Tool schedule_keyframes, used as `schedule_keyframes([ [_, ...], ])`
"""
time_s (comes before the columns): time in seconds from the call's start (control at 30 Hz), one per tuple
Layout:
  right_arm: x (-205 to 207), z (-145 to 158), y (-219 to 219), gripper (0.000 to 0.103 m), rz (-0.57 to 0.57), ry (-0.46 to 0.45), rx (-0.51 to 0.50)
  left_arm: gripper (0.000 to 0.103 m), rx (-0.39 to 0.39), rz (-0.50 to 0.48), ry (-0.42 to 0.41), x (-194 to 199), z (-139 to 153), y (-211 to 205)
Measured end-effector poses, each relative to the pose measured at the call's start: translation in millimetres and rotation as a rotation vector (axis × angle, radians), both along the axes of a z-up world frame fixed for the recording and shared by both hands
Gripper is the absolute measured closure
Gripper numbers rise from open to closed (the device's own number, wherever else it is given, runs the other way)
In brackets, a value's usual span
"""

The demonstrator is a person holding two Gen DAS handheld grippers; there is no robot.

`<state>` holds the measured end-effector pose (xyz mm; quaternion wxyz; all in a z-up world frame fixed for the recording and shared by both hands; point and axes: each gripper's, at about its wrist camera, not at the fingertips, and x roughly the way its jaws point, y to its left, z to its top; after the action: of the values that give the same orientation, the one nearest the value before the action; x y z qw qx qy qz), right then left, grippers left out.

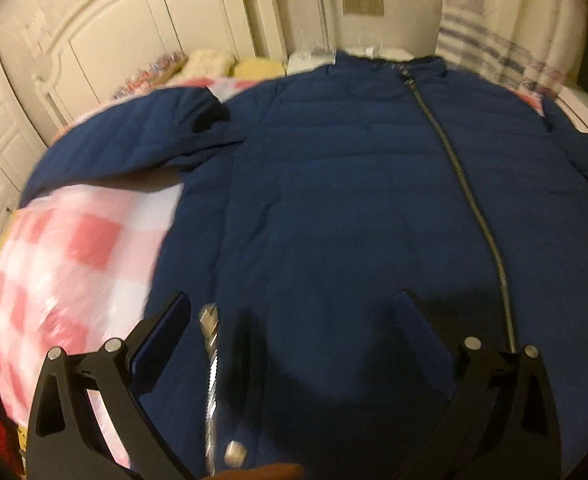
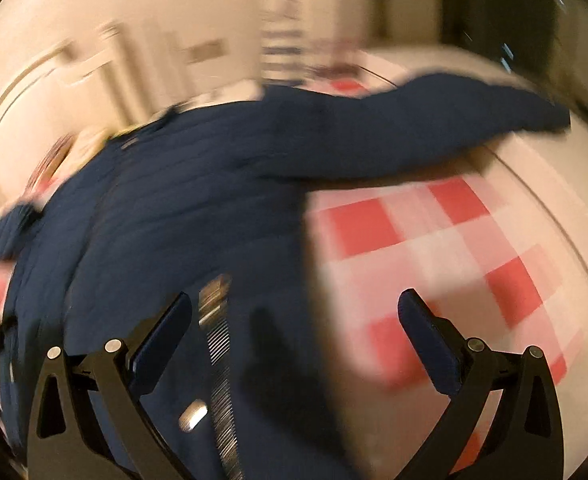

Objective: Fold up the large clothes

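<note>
A large navy padded jacket [image 1: 354, 200] lies spread face up on the bed, its grey zipper [image 1: 466, 184] running from the collar to the hem. Its left sleeve [image 1: 134, 136] stretches toward the upper left. My left gripper [image 1: 294, 304] is open and empty, hovering over the jacket's lower hem. In the right wrist view the jacket [image 2: 182, 216] fills the left side and its right sleeve [image 2: 434, 120] stretches toward the upper right. My right gripper [image 2: 294, 304] is open and empty over the jacket's right side edge. That view is motion-blurred.
The bed has a red-and-white checked cover [image 1: 74, 260], also in the right wrist view [image 2: 454, 248]. A white headboard [image 1: 114, 40] and pillows [image 1: 230, 64] lie beyond the collar. A striped cloth [image 1: 502, 48] sits at the far right.
</note>
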<state>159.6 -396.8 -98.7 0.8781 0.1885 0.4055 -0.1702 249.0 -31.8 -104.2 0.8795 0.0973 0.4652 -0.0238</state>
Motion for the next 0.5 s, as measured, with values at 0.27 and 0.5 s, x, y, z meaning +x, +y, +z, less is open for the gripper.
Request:
schedule_keyframes([
  [0.27, 62.1, -14.8, -110.5, 0.004, -0.225, 0.004, 0.04, 0.002, -0.034, 0.014, 0.082, 54.7, -26.7, -1.2],
  [0.5, 80.3, -23.9, -151.4, 0.047, -0.325, -0.1, 0.121, 0.002, -0.132, -0.013, 0.013, 57.4, -35.1, 6.6],
])
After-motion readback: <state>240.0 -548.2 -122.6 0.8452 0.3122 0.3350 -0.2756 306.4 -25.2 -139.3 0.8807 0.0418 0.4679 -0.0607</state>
